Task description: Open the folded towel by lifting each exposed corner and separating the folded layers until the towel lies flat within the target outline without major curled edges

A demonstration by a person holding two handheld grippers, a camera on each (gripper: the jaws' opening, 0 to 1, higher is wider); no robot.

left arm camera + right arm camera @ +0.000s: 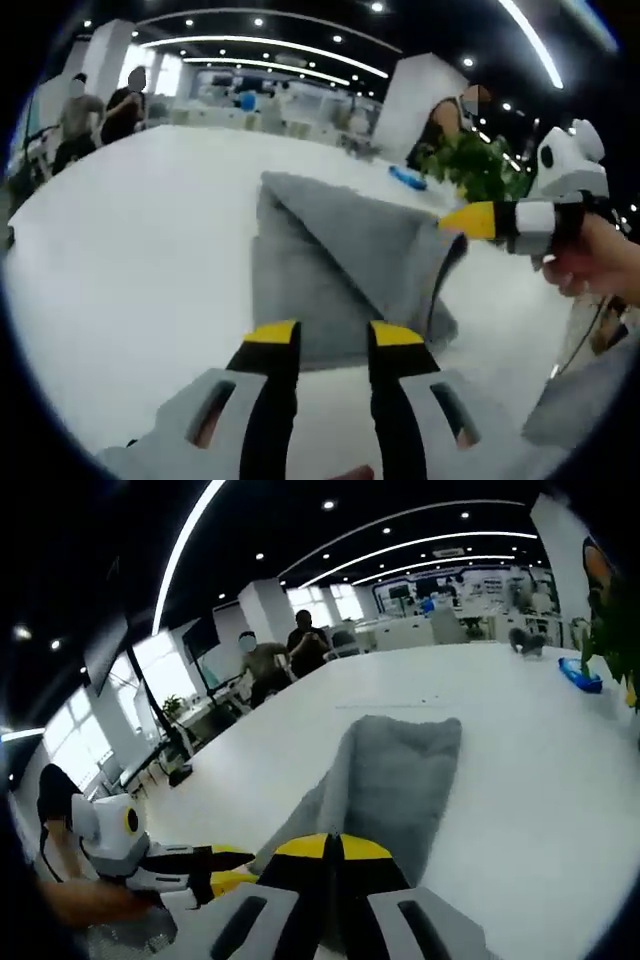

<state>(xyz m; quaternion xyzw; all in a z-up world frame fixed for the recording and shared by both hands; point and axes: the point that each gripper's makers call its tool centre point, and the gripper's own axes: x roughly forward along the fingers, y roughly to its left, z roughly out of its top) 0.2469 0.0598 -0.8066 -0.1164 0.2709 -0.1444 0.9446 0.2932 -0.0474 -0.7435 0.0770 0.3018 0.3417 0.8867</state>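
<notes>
Left hand-held gripper (335, 338) hovers open just before folded grey towel (350, 265).

An open-plan office or lab hall. Beyond the broad white counter (520, 730) stand rows of white desks (420, 630) and seated people (305, 645). Above it run long curved ceiling light strips (400, 545), beside a white square pillar (265, 610).

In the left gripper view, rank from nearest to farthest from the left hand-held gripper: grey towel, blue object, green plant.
1. Grey folded cloth towel, just ahead of the left hand-held gripper.
2. Small blue object, past the towel's far edge.
3. Green leafy plant, far right; close to the blue object.
</notes>
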